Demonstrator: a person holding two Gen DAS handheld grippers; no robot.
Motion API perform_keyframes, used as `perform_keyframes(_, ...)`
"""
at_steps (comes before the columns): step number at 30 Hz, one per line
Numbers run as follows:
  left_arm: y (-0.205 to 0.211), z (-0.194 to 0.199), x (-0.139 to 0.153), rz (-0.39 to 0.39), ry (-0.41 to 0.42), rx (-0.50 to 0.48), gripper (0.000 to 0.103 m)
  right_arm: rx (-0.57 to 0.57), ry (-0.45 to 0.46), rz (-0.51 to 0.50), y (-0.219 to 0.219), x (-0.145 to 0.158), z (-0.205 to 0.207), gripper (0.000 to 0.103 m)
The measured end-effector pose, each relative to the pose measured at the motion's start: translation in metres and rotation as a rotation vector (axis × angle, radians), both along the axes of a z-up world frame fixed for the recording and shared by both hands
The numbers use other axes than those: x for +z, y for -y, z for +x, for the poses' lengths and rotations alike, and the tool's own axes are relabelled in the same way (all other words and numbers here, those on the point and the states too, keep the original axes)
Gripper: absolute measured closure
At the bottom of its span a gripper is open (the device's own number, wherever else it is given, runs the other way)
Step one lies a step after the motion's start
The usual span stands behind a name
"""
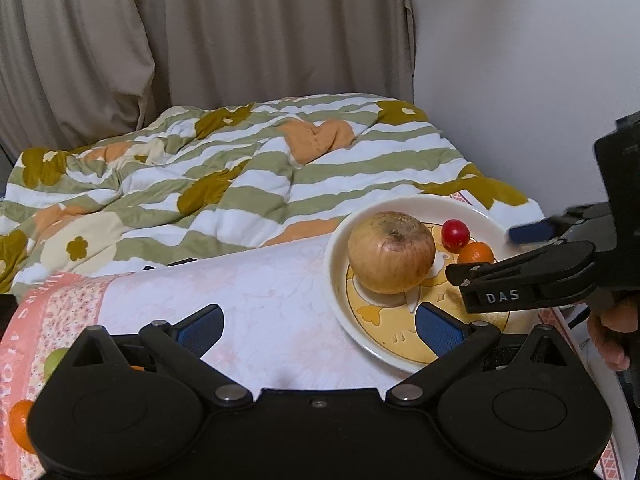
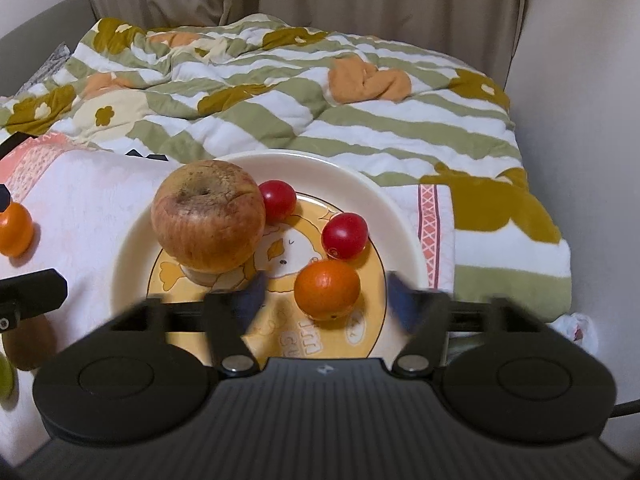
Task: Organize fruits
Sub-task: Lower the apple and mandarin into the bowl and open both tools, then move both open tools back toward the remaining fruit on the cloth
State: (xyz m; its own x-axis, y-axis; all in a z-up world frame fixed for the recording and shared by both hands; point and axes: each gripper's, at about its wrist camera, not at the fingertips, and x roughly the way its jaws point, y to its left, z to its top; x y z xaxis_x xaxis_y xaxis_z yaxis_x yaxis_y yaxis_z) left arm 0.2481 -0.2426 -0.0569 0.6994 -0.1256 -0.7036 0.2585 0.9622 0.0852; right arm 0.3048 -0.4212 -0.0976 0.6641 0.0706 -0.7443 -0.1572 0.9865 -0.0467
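With both jaws wide and empty, right gripper (image 2: 324, 300) over plate (image 2: 404, 216) near rim beside orange (image 2: 327, 290); left gripper (image 1: 318, 330) straddling its left edge.

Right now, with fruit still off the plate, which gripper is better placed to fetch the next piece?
Left, probably. The left gripper is open and empty over the towel, and the loose orange lies on that side. The right gripper is open over the plate, around the small orange.

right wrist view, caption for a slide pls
Open right gripper over a plate holding an apple, two tomatoes and a small orange.
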Motion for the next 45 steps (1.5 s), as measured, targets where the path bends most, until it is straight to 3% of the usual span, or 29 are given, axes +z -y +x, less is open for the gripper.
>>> perform_keyframes(13,-0.009,-0.035,0.029,-0.039,0.073,0.043,0.000,-0.030,0.047,0.025,0.009,0.044,-0.041,0.000)
perform_keyframes(22,-0.047,-0.078,0.052,-0.088,0.090,0.197,0.000,0.005,0.075,0.076,-0.002,0.073,-0.077,0.000)
perform_keyframes(36,-0.148,-0.151,0.071,-0.017,0.132,0.382,0.000,0.053,0.070,0.115,-0.073,0.098,-0.127,0.000)
perform_keyframes(45,-0.229,-0.179,0.065,-0.011,0.106,0.382,0.000,0.016,0.032,0.084,-0.146,0.092,-0.163,0.000)
